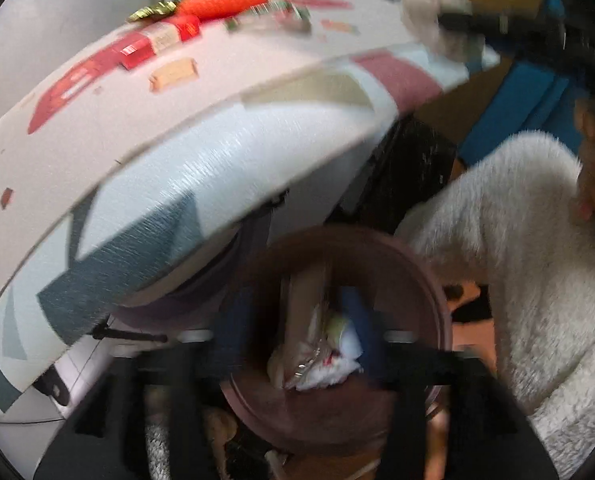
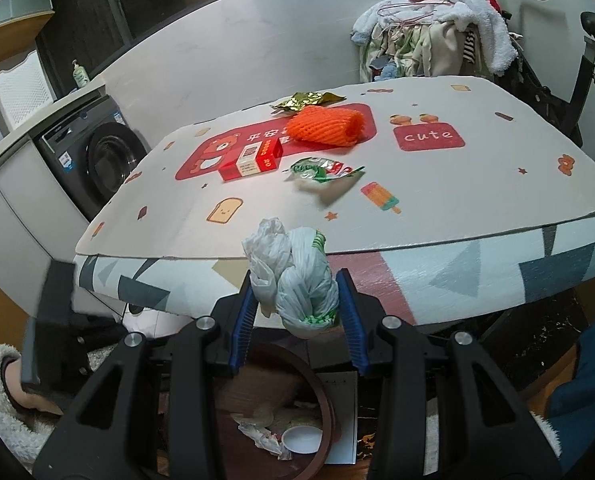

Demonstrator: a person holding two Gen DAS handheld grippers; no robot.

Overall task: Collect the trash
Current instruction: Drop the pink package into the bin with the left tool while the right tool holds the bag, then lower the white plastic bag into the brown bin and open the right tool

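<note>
My right gripper (image 2: 297, 312) is shut on a crumpled white-and-green plastic bag (image 2: 297, 280), held in front of the table edge above a round brown trash bin (image 2: 329, 420). On the table lie an orange foam net (image 2: 325, 126), a red box (image 2: 253, 160), a green wrapper (image 2: 321, 170) and a gold wrapper (image 2: 305, 100). My left gripper (image 1: 297, 344) is blurred, with a crumpled wrapper (image 1: 321, 364) between its blue fingers over the bin (image 1: 337, 400). The right gripper with the bag (image 1: 429, 16) shows at the top.
The table (image 2: 437, 184) has a patterned mat and cloth. A washing machine (image 2: 97, 156) stands at left, piled clothes (image 2: 437, 20) and an exercise bike behind. A fluffy white sleeve (image 1: 517, 260) is at right. The bin holds paper scraps and a white cup (image 2: 301, 438).
</note>
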